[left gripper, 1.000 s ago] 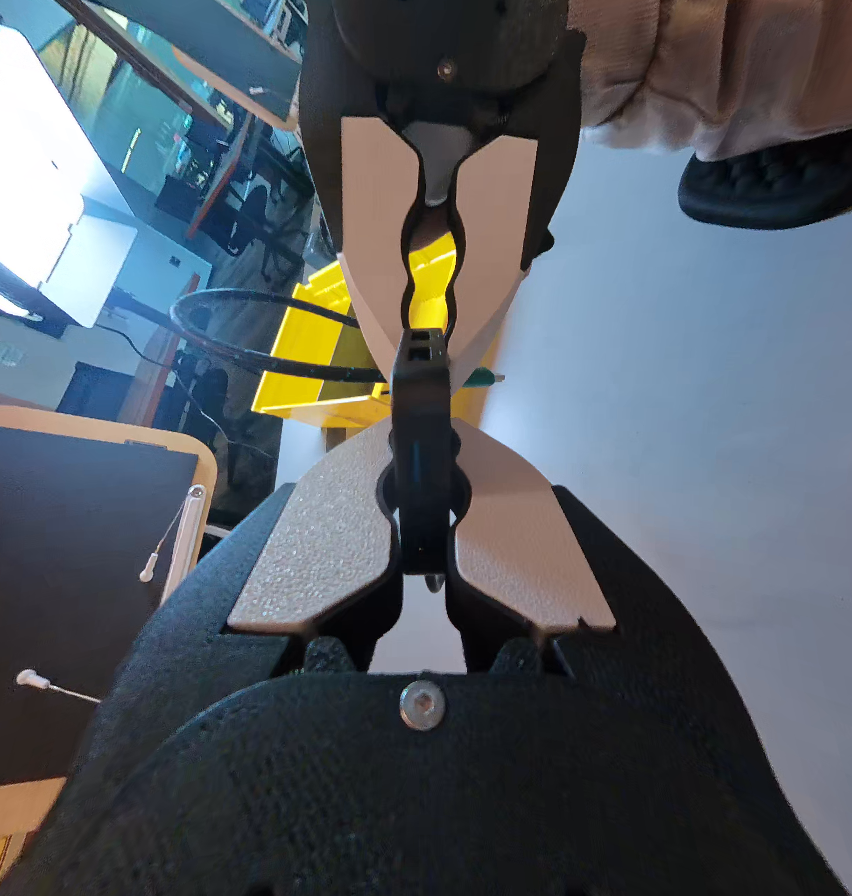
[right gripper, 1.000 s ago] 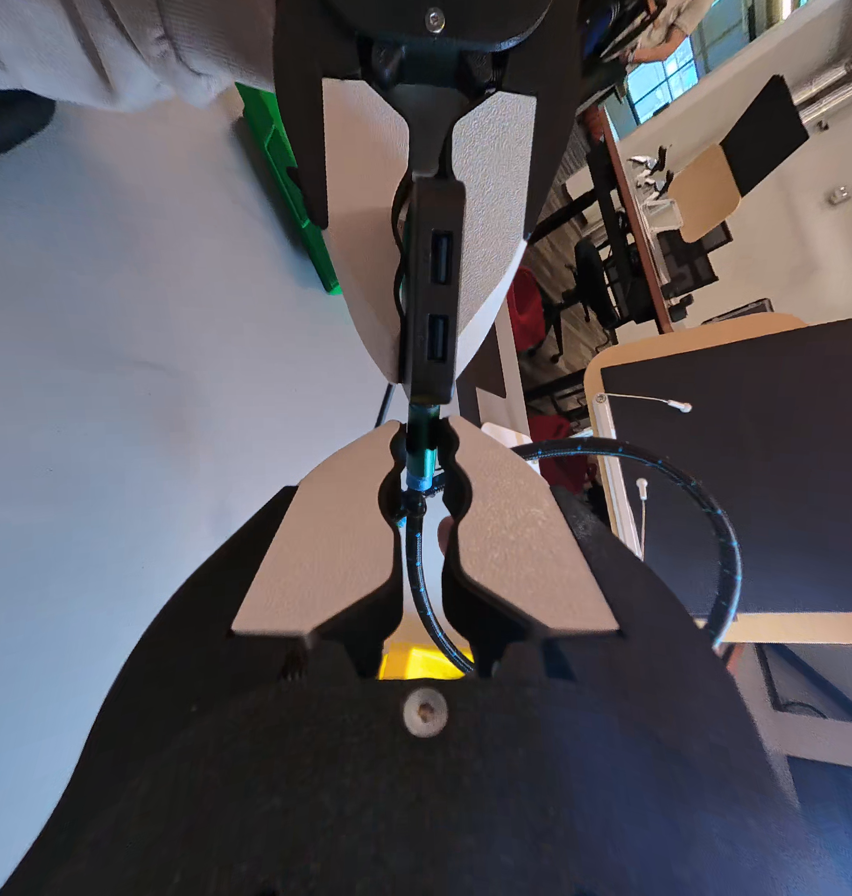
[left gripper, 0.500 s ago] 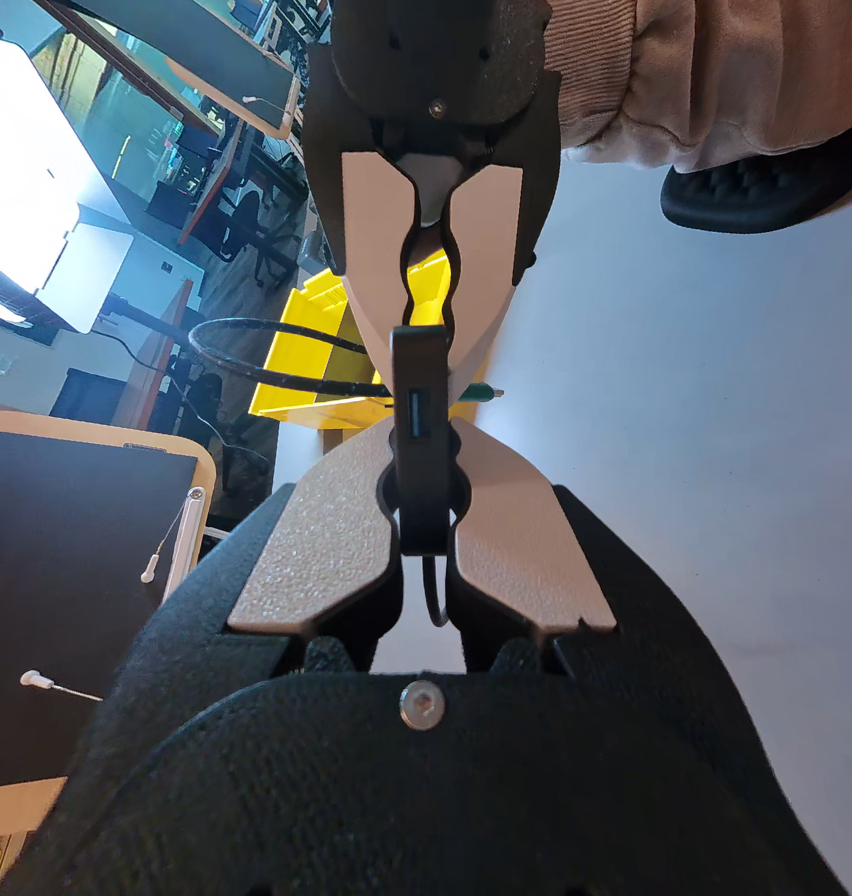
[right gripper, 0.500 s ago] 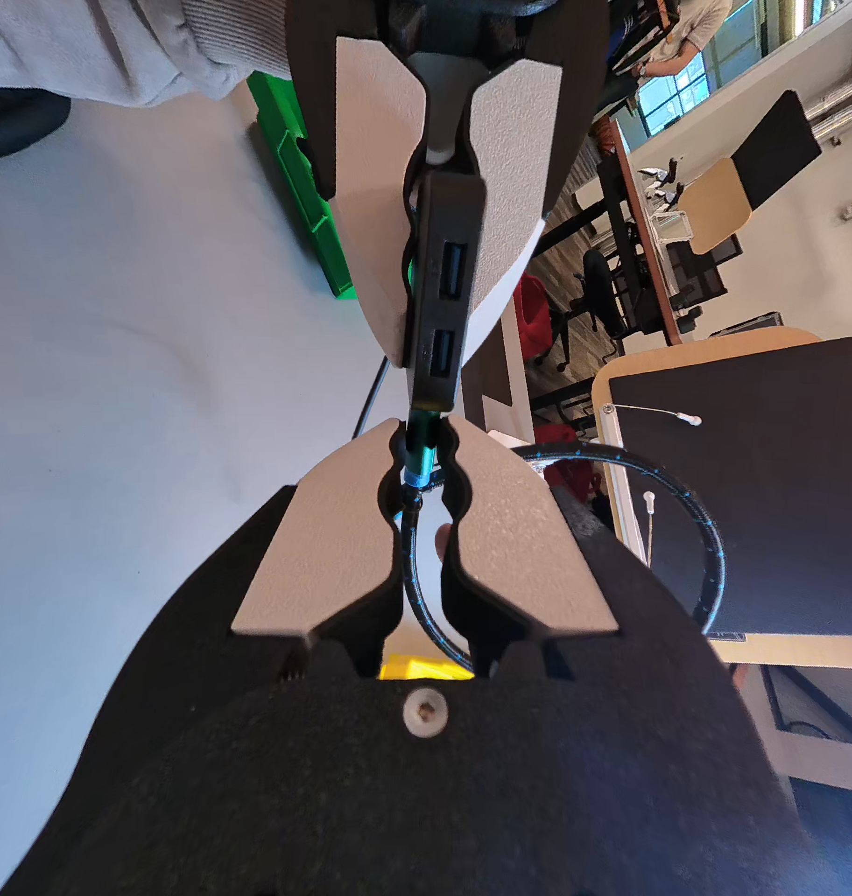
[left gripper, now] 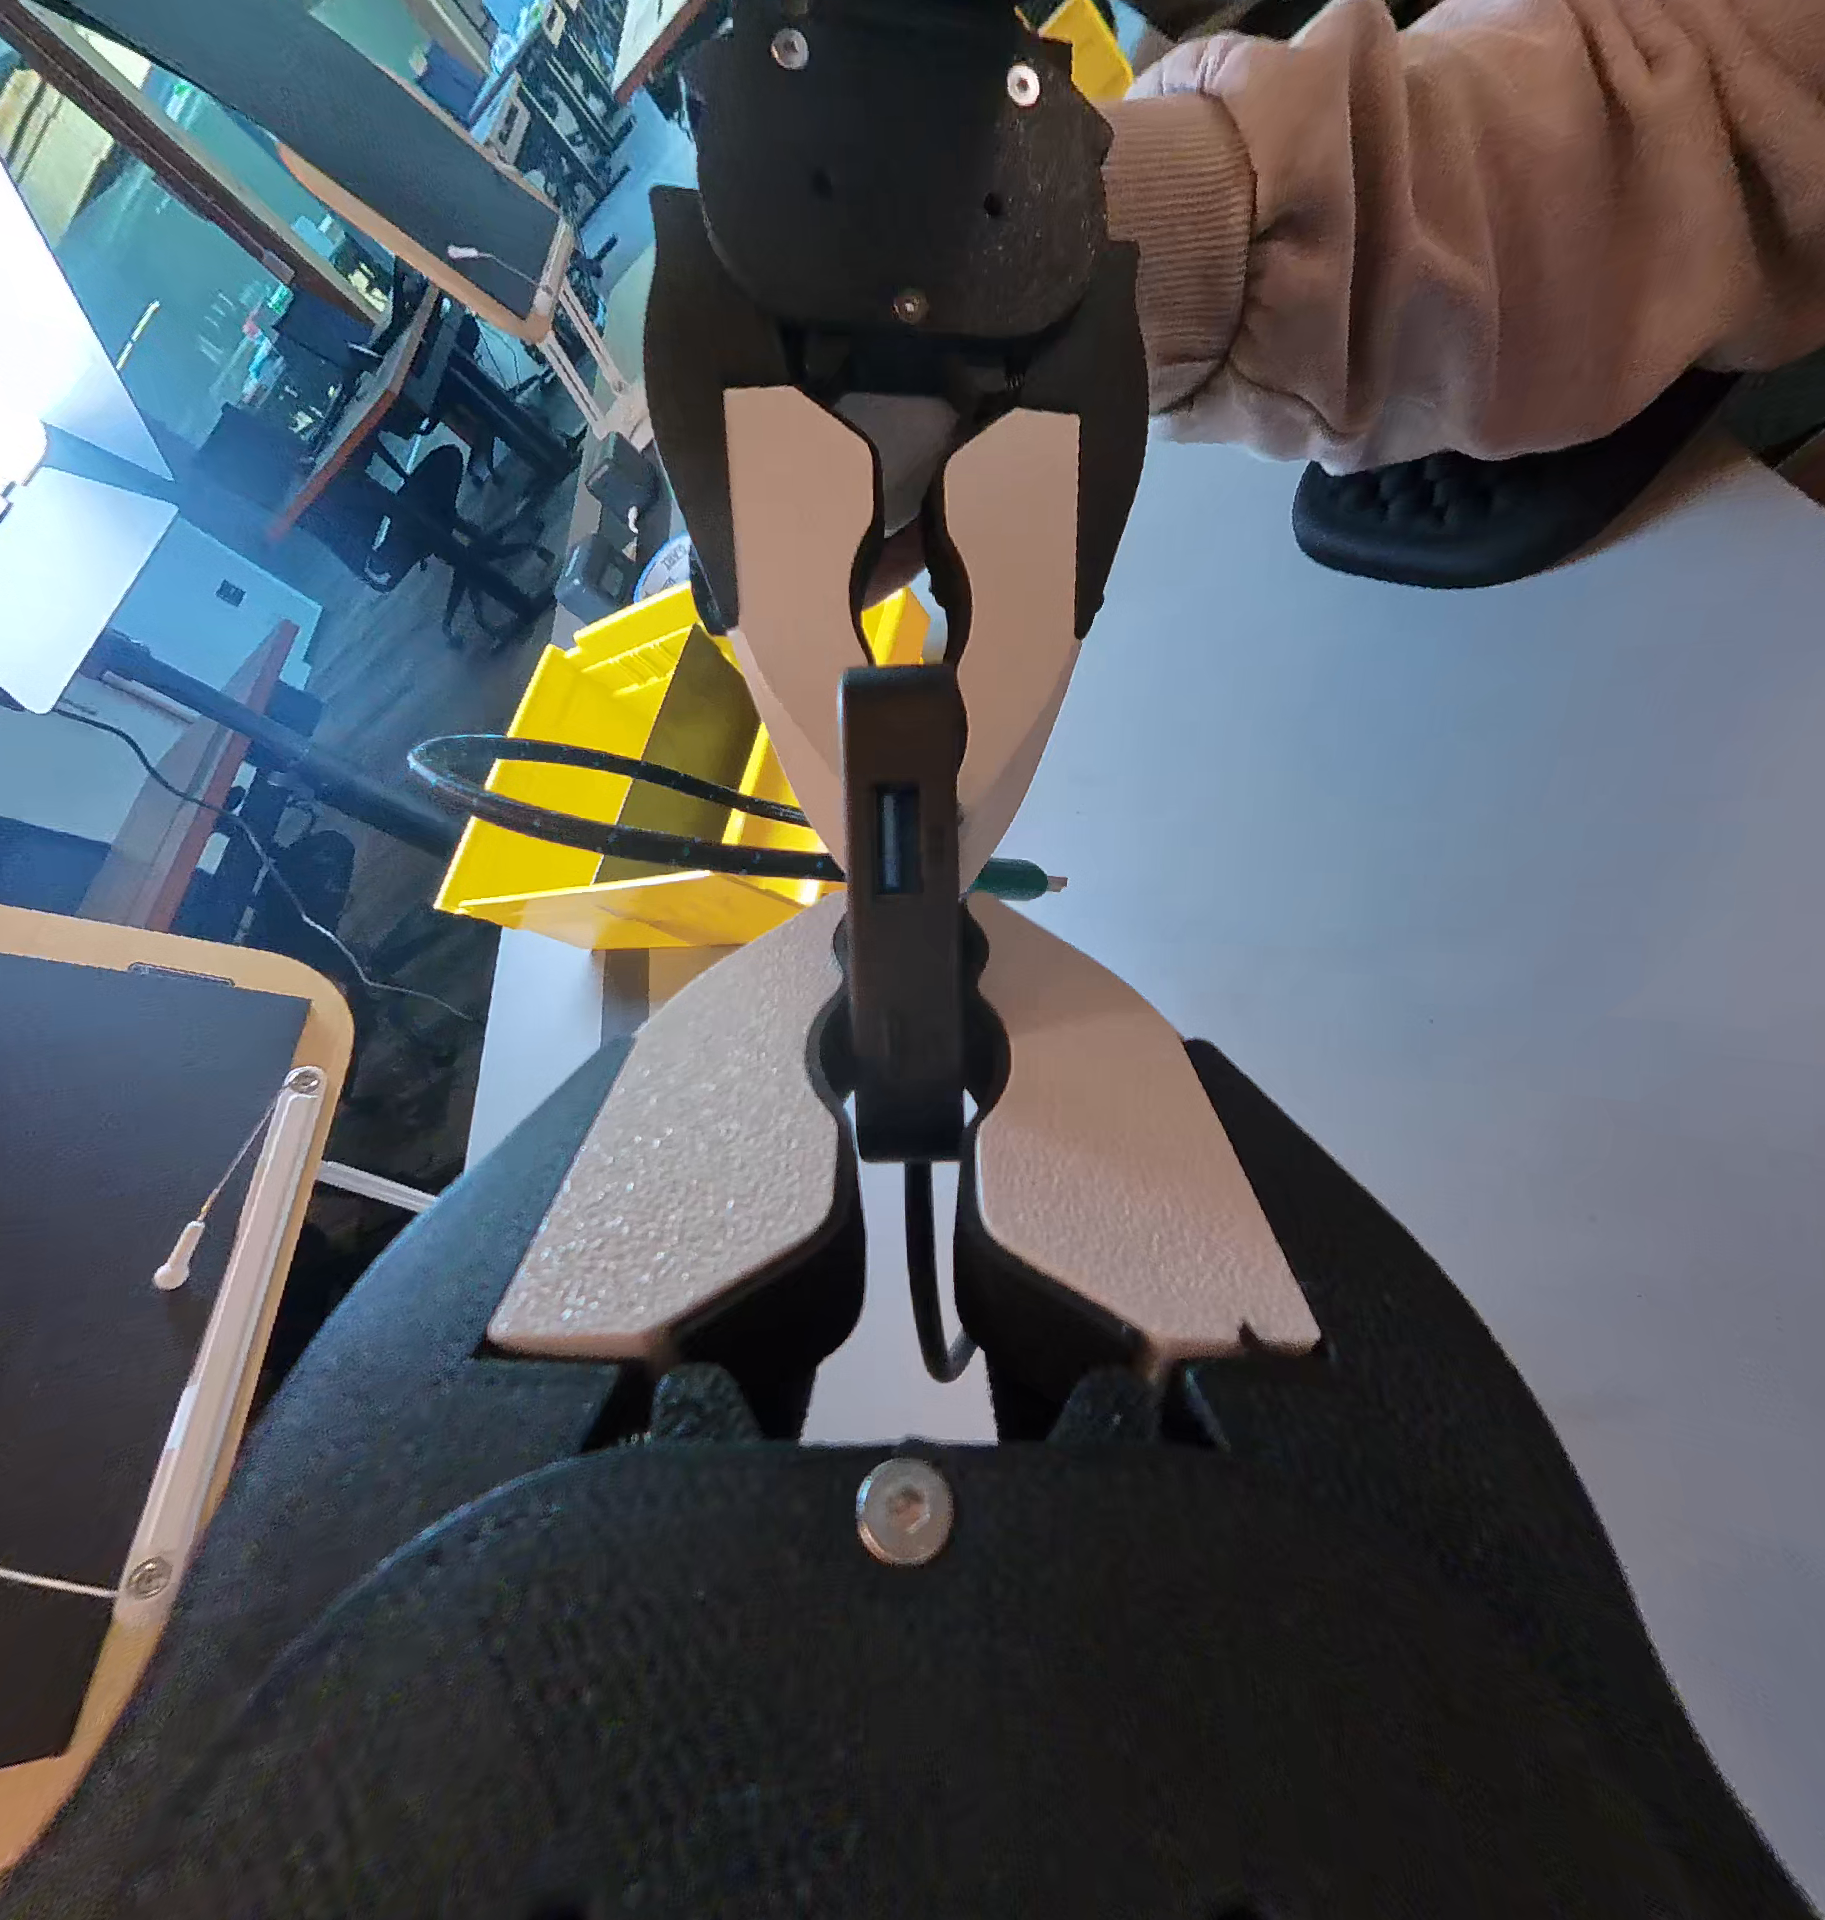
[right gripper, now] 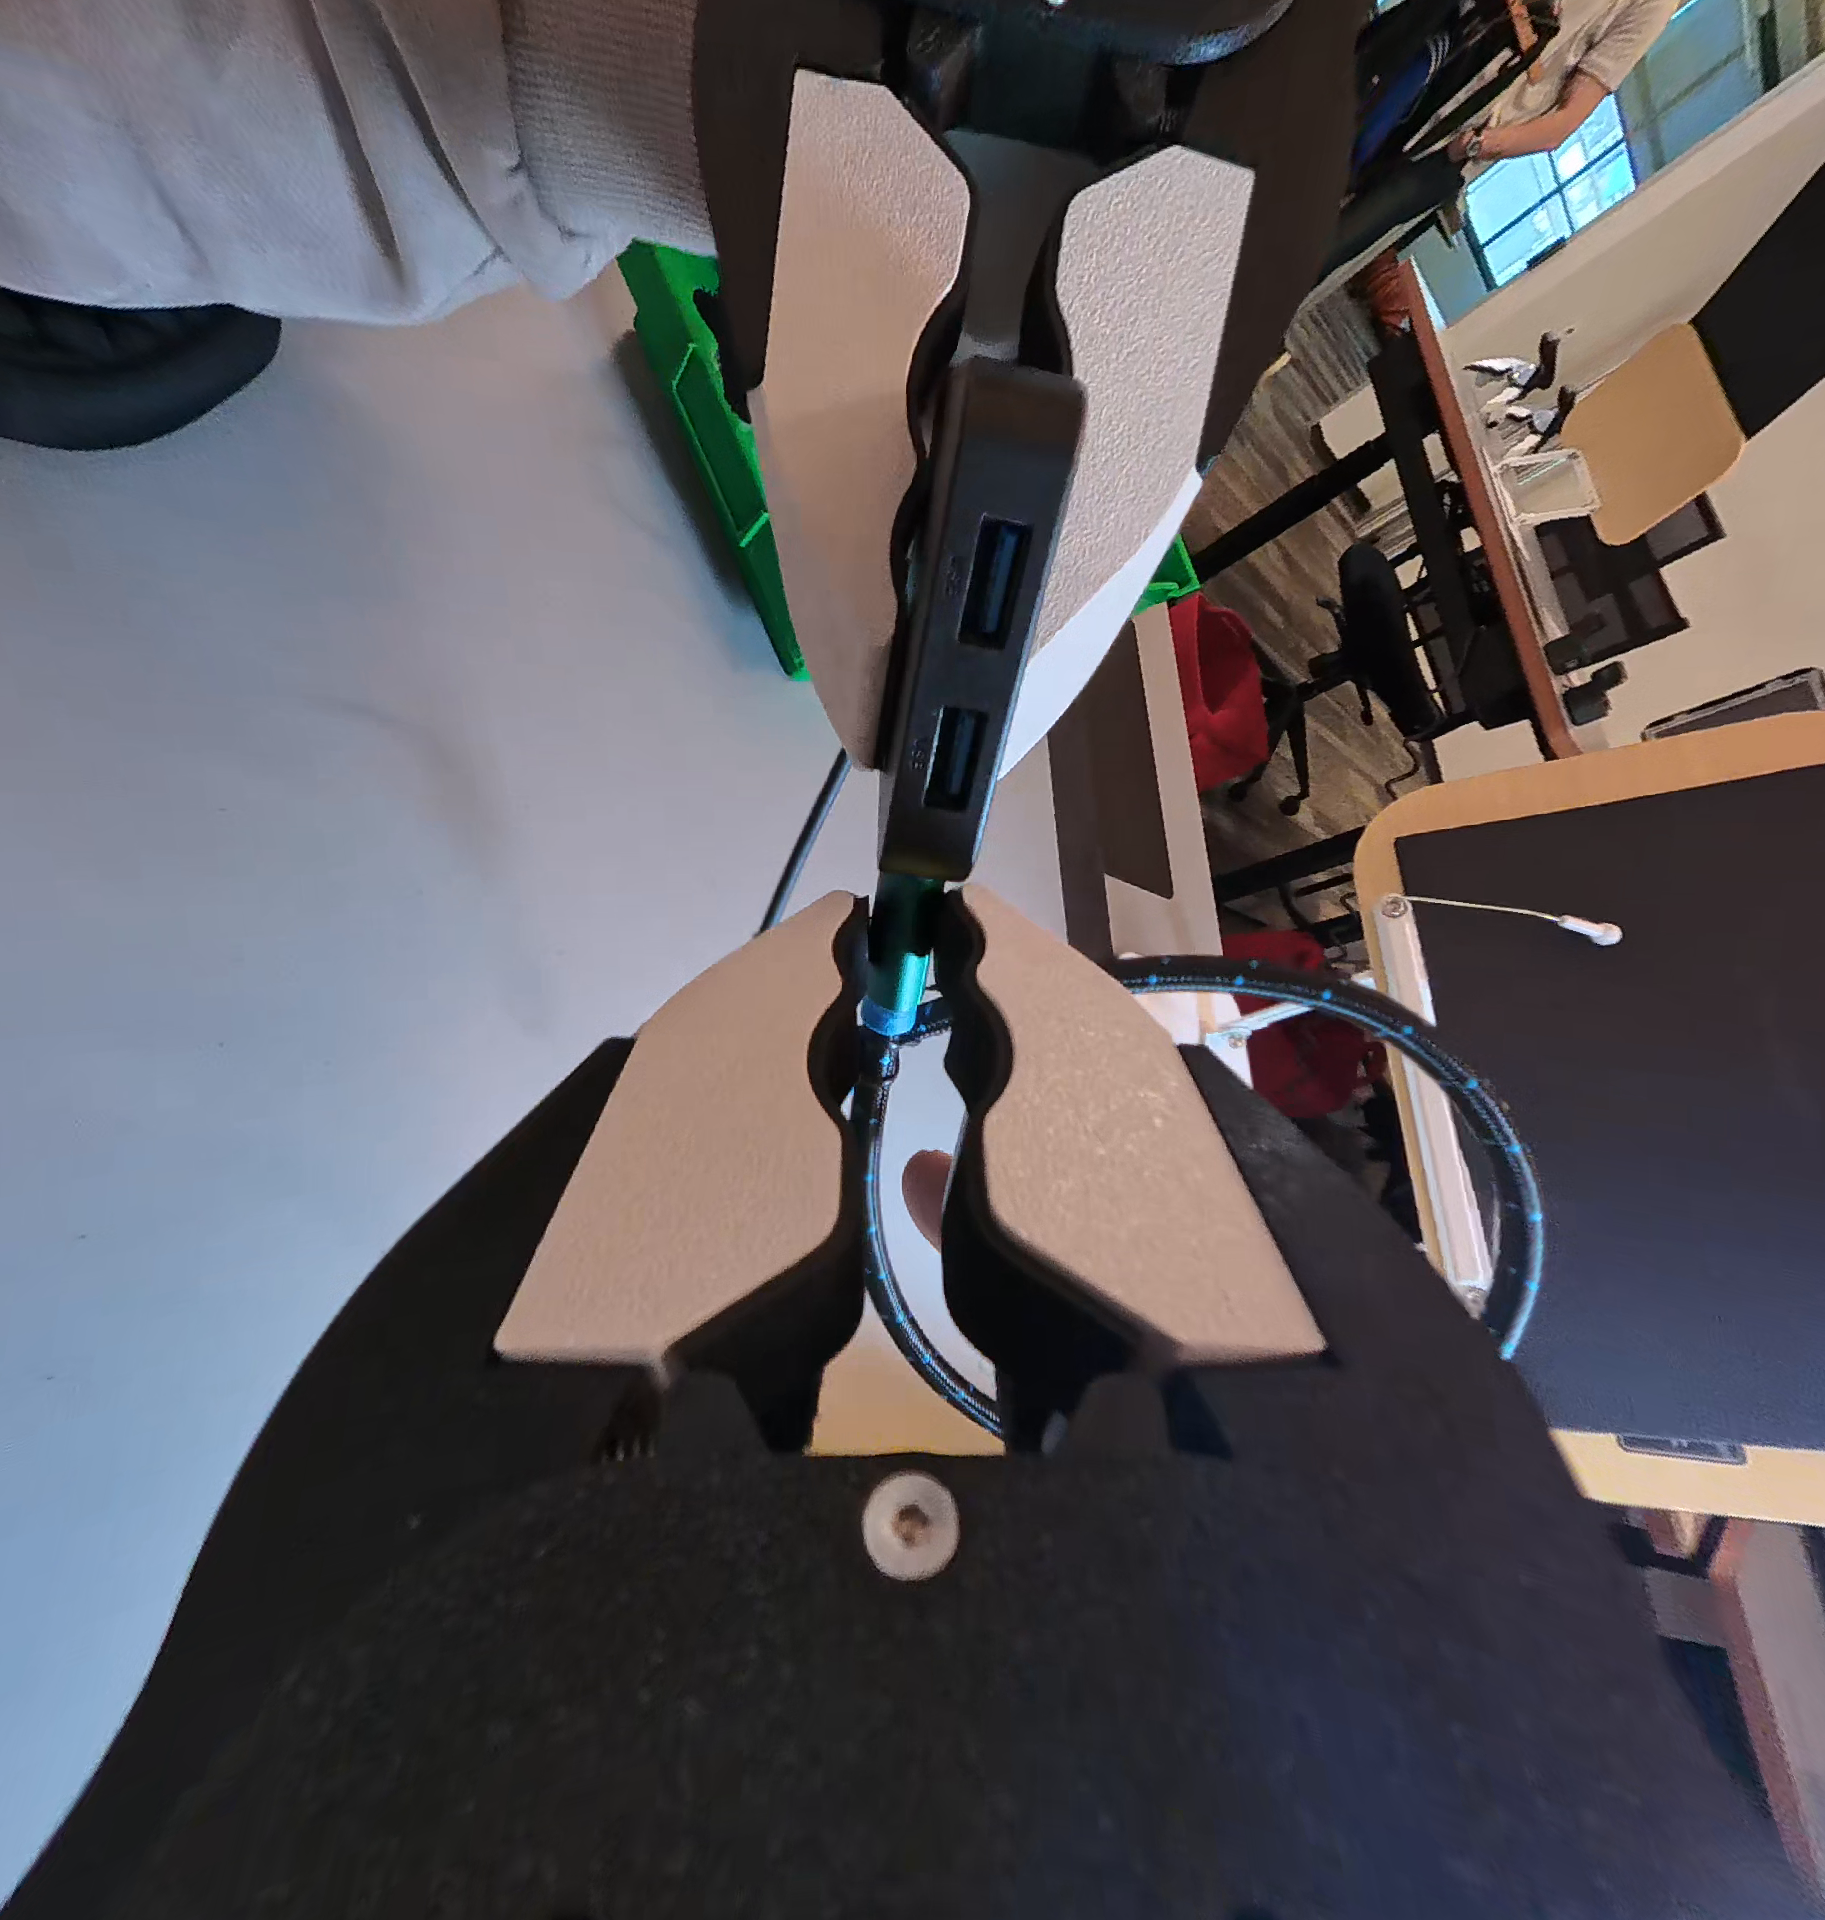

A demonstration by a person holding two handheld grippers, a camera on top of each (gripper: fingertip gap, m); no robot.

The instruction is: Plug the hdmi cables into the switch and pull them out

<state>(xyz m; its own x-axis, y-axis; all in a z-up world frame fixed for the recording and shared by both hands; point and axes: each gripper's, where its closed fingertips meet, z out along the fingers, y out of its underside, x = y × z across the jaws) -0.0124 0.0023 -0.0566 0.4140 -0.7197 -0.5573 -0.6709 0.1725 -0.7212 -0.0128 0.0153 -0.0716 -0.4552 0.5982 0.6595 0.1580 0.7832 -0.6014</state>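
The left gripper (left gripper: 903,1023) is clenched on the black switch (left gripper: 903,914), holding it edgewise so that one port faces the left wrist camera and the switch's own thin lead hangs back between the fingers. The right gripper (right gripper: 903,977) is clamped on the green plug (right gripper: 900,961) of the braided cable (right gripper: 1407,1049), and the plug's tip meets the end face of the switch (right gripper: 975,623). Whether the plug is fully seated cannot be determined from either view.

Judgement: the step in hand is the mating of plug and switch at the end port, either the last of an insertion or the start of a pull-out. The next move calls for travel straight along the plug's axis, with the left gripper bracing the switch against twisting.

Outward, the cable loops away to the side. A second green connector (left gripper: 1012,883) projects beside the switch above the white table (left gripper: 1459,935). A yellow bin (left gripper: 617,810) and a green bin (right gripper: 716,447) stand beyond.
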